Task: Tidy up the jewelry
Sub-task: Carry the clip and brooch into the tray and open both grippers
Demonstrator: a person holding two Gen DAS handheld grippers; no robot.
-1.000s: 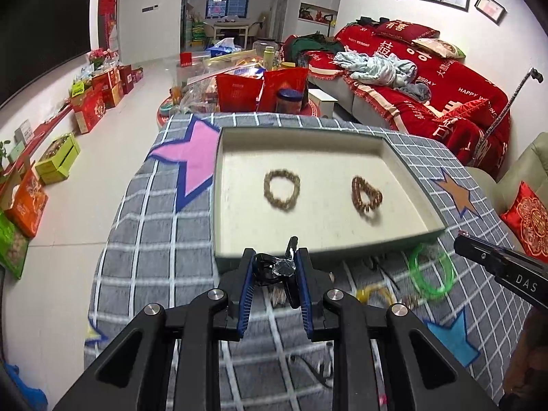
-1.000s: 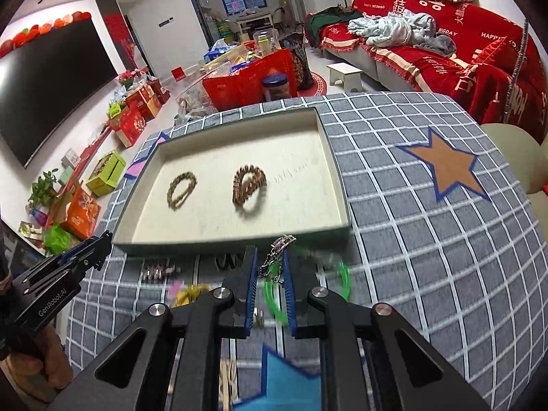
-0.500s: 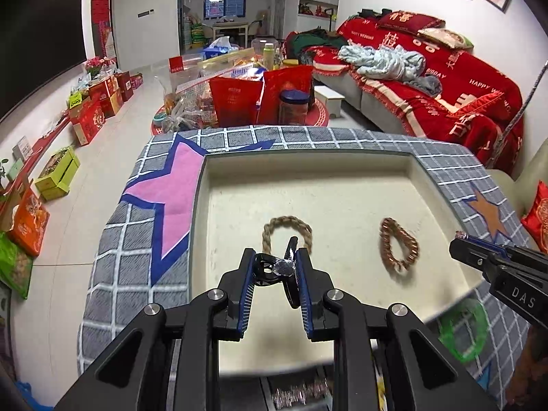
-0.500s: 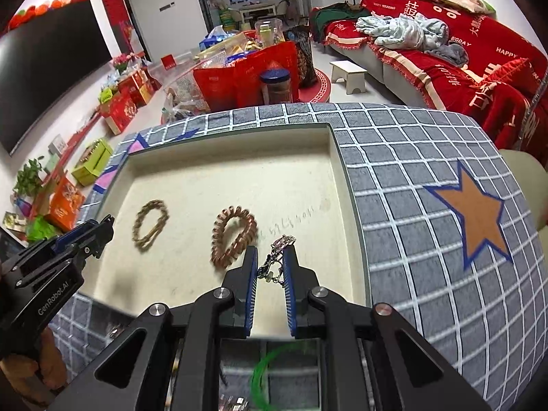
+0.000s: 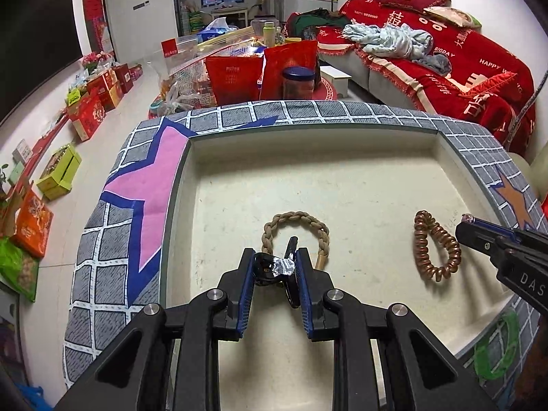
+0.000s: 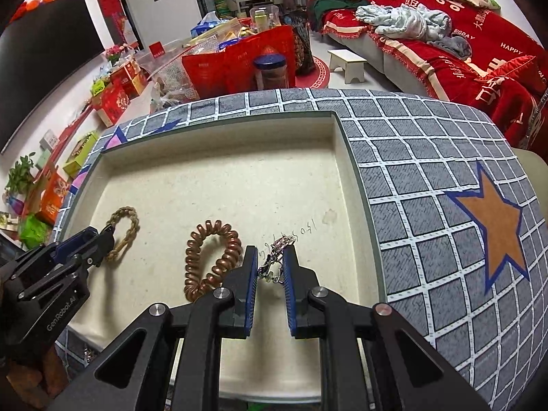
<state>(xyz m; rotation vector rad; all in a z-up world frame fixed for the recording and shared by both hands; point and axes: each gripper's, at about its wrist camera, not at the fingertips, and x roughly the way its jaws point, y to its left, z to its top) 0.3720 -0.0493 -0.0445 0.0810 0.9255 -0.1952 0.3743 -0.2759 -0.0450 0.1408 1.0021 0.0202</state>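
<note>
Over tray, left claw pinches black clip.

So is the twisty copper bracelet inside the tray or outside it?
Inside. The copper bracelet lies flat on the tray's pale floor, within its raised walls, beside the braided bracelet.

Right gripper clamps silver chain over tray, beside copper spiral bracelet.

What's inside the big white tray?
Lying in the tray are a braided tan bracelet and a coppery coil bracelet. The left gripper and right gripper hide the tray floor beneath them.
</note>
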